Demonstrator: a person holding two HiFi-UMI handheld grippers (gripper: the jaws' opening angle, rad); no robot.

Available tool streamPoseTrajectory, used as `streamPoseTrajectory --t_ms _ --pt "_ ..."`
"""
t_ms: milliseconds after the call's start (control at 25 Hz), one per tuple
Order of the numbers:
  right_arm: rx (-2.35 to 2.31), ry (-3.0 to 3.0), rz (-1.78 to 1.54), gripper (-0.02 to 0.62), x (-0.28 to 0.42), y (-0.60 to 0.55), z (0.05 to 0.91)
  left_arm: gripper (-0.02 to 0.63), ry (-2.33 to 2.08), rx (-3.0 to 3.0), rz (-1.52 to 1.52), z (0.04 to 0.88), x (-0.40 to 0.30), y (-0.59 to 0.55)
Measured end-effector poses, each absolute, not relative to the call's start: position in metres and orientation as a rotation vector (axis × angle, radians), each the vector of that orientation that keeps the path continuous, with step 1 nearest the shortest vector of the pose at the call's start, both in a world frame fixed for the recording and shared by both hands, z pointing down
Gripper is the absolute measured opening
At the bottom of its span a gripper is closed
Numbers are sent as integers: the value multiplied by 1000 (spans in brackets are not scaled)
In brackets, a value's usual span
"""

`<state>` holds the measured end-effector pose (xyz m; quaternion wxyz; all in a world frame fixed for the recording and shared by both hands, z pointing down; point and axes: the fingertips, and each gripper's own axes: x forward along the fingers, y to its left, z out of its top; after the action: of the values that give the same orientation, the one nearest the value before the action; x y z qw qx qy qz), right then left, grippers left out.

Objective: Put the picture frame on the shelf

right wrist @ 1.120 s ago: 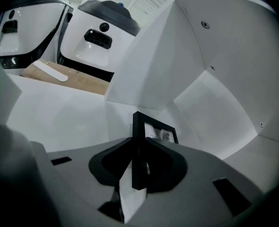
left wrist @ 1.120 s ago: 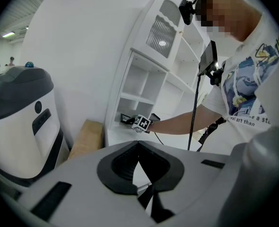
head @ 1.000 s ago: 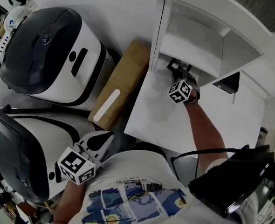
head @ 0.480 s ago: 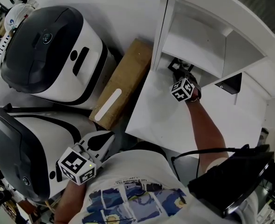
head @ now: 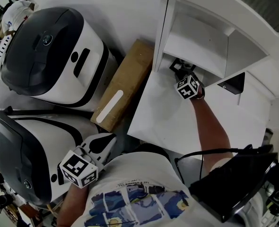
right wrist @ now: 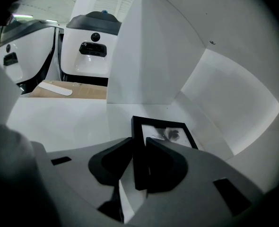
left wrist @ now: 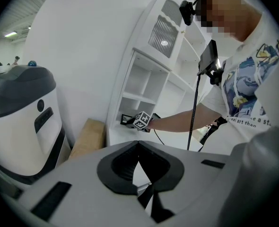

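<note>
The right claw (right wrist: 139, 145) is clamped on the left edge of the black picture frame (right wrist: 164, 132), already inside the white shelf's (right wrist: 224, 93) lower compartment — only set-down and release seem left — while the left claw (left wrist: 138, 150) hangs closed, empty.

- The right claw (right wrist: 139, 148) was reached out far and to the right, its jaws pressed on the near edge of the picture frame (right wrist: 164, 132), one jaw on each side of it.
- The right forearm (head: 208, 126) was stretched nearly straight, bare from elbow to wrist.
- The left claw (left wrist: 137, 142) was held low and near at the person's left side, its jaw tips together with nothing between them.
- The left arm (head: 67, 201) was tucked close to the body.
</note>
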<state>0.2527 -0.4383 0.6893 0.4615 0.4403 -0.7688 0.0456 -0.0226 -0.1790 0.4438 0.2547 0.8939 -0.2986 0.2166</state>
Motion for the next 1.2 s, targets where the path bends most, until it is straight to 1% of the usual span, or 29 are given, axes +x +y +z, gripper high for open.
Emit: streamPoseTrajectory --t_ms 320,720,1000,1200 --pt "1075 -1954 228 109 254 -438 688 14 -804 2429 585 443 -22 -177" --pt "1098 -1964 254 107 253 -434 682 14 -818 2432 570 441 -28 -174" --pt "1138 -1959 217 69 250 -423 665 14 -786 2460 570 434 -26 -170" --pt "1158 -1951 281 34 244 -404 661 14 -756 2476 548 429 -26 -167"
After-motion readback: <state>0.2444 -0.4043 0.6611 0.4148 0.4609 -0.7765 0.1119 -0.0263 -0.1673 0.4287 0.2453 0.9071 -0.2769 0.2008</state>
